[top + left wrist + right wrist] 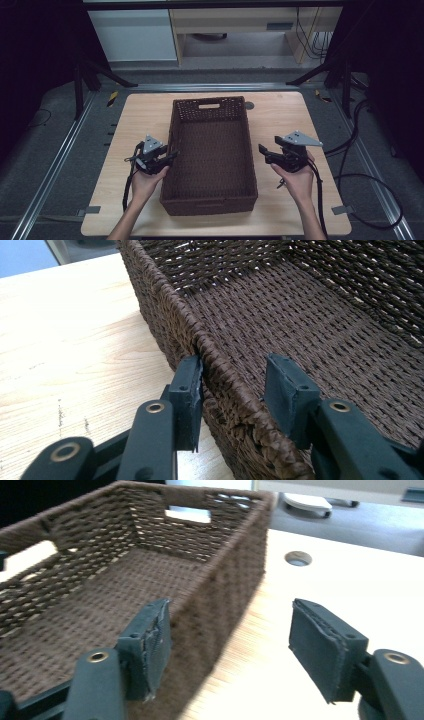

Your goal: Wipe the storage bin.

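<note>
Brown woven basket (212,150) centred on table (125,200), empty. Left gripper (232,390) straddling its left rim, one pad (187,390) touching, not clamped. Right gripper (227,647) wide open, empty, just off right wall; grasp seemingly released or pending.

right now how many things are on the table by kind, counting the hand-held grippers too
woven brown basket: 1
hand-held gripper: 2, the left hand-held gripper astride the basket's rim, the right hand-held gripper beside its other long side
total: 3

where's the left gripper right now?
In the high view the left gripper is at the left long wall of the brown woven basket, about midway along the wall; in its own view its jaws straddle that rim.
</note>
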